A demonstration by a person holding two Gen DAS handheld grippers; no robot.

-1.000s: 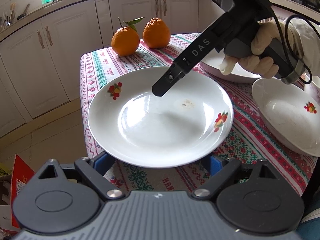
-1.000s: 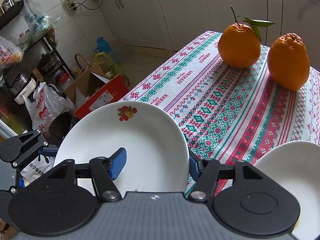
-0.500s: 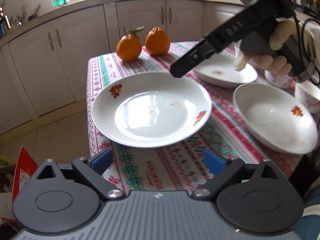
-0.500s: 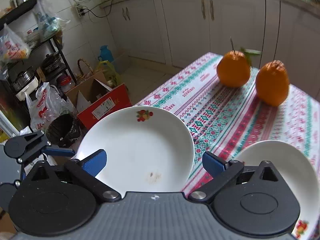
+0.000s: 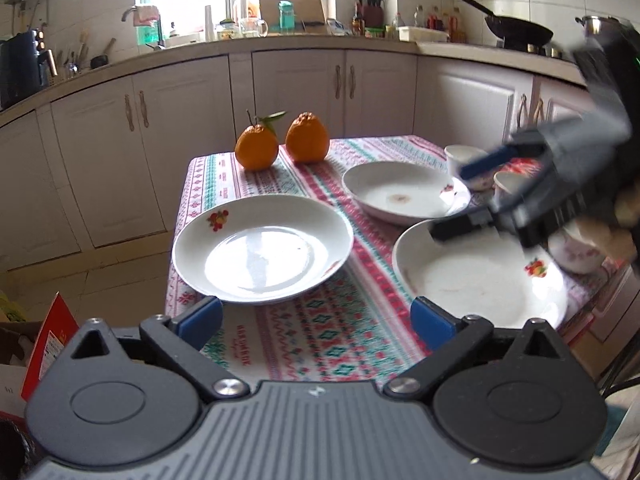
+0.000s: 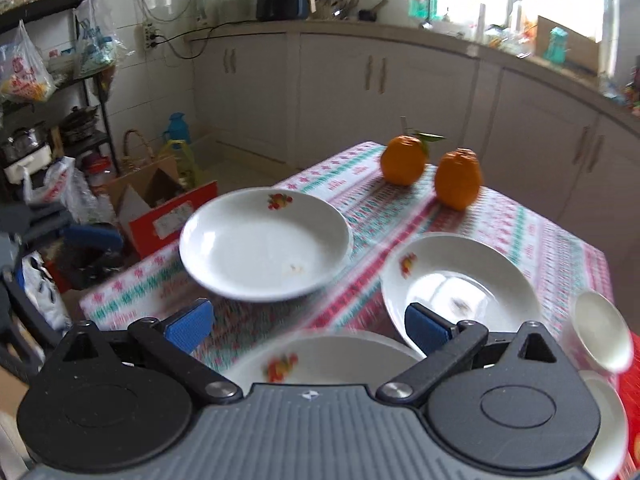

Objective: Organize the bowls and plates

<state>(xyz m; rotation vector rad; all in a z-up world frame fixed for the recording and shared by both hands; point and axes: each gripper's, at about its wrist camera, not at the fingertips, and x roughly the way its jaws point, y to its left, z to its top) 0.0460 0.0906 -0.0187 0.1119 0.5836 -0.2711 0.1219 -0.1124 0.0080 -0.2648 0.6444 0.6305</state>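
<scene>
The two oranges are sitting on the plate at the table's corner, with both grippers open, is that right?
Not quite. The two oranges sit on the tablecloth beyond the plate, not on it, as the left wrist view shows. Left gripper and right gripper are open.

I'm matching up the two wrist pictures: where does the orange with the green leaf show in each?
Left wrist view: the leafed orange stands upper centre, at the table's far end, left of the other orange.
Right wrist view: the same orange sits right of centre, again left of its partner.
Shared landmark: the plate at the table's left edge with the fruit print on its rim, in front of the oranges.
</scene>
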